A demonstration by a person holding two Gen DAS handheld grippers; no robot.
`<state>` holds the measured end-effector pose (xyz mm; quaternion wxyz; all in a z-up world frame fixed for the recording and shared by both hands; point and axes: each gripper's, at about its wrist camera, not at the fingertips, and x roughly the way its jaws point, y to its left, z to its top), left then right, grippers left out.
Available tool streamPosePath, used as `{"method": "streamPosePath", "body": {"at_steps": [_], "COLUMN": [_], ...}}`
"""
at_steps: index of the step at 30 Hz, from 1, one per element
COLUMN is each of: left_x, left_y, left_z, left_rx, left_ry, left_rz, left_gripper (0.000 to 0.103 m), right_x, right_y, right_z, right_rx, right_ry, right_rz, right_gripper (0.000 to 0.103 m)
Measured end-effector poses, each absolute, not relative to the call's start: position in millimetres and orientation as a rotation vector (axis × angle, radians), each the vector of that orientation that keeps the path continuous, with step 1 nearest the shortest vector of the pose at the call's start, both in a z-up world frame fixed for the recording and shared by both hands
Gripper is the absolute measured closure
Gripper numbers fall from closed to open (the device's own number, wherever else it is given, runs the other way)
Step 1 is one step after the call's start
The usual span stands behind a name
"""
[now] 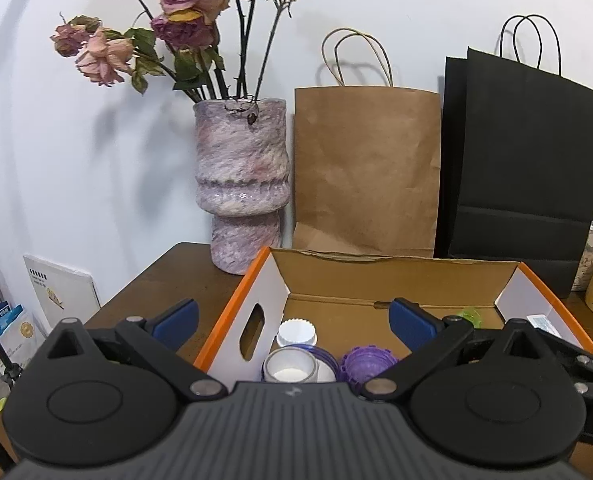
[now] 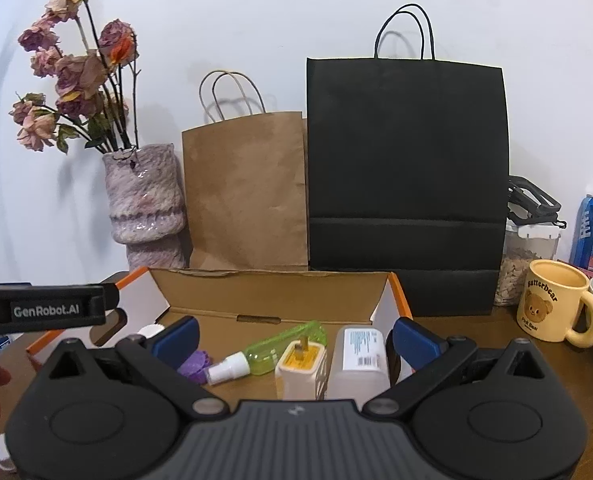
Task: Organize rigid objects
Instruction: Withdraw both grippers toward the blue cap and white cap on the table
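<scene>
Already gathered inside orange-edged cardboard box (image 2: 400, 300) on brown wooden table (image 1: 156, 276): grey rectangular pack (image 2: 362, 360), green spray bottle (image 2: 272, 350), cream plug adapter (image 2: 300, 368), purple ridged cap (image 1: 366, 362). Left gripper (image 1: 292, 314) and right gripper (image 2: 294, 338) spread wide, empty, above. Risk: clipping box wall, toppling upright adapter.

Soft even light, fisheye-bent edges, dark corners

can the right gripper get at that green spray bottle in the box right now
Probably yes. The right gripper is open above the open-topped box, and the green spray bottle lies uncovered, though a charger sits close beside it.
</scene>
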<state>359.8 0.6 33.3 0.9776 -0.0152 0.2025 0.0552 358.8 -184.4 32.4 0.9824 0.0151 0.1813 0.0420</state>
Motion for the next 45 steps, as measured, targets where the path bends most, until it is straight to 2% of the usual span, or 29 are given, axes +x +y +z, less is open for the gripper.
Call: {"method": "streamPosePath", "body": {"at_steps": [25, 45], "left_x": [277, 230], "left_y": [23, 53], "left_z": [38, 16], "left_rx": [-0.028, 0.0], "left_ry": [0.417, 0.487], "left_rz": [0.111, 0.088], "left_gripper": [0.0, 0.0], "right_x": [277, 239], "right_y": [-168, -126], "right_z": [31, 6], "right_rx": [0.023, -0.063], "right_ry": [0.398, 0.505], "right_rz": [0.095, 0.155], "right_gripper": [0.0, 0.0]}}
